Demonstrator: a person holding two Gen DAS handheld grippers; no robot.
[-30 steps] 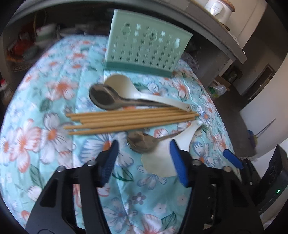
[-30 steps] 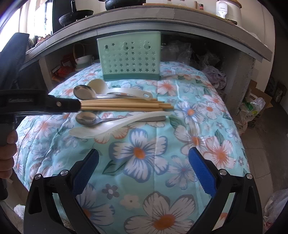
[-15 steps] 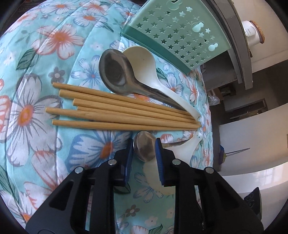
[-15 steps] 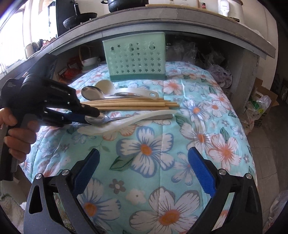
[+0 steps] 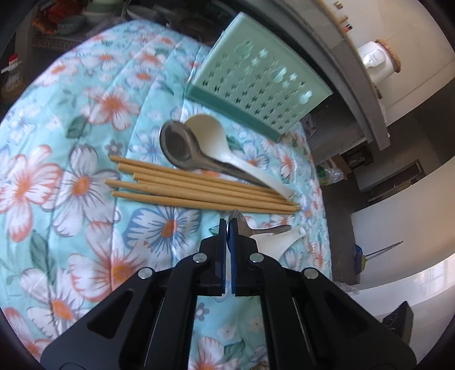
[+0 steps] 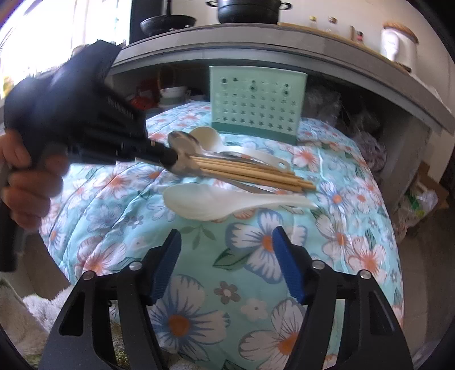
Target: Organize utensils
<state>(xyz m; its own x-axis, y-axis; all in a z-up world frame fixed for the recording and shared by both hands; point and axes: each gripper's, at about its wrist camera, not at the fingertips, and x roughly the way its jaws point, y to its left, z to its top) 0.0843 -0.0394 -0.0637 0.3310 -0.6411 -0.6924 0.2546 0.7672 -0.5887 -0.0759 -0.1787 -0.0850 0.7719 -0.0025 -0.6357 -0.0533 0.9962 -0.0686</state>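
My left gripper [image 5: 228, 227] is shut on the bowl of a small metal spoon [image 5: 266, 229] and holds it just above the floral cloth; the right wrist view shows the spoon [image 6: 187, 166] lifted at the gripper's tip. A white plastic spoon [image 6: 221, 200] lies below it. Several wooden chopsticks [image 5: 199, 190] lie in a row. Behind them rest a larger metal spoon [image 5: 182, 145] and a white ladle spoon [image 5: 213, 136]. A mint green perforated utensil holder [image 6: 257, 104] stands at the back. My right gripper [image 6: 227, 253] is open and empty, near the front.
A grey shelf [image 6: 284, 45] overhangs the holder, with a black pot [image 6: 250, 11] and a white jar [image 6: 398, 42] on top. Bowls and clutter sit under the shelf at the left. The cloth drops off to the floor on the right.
My left gripper has closed fully on the small metal spoon and lifted it off the white spoon. My right gripper has narrowed its opening and moved closer to the white spoon.
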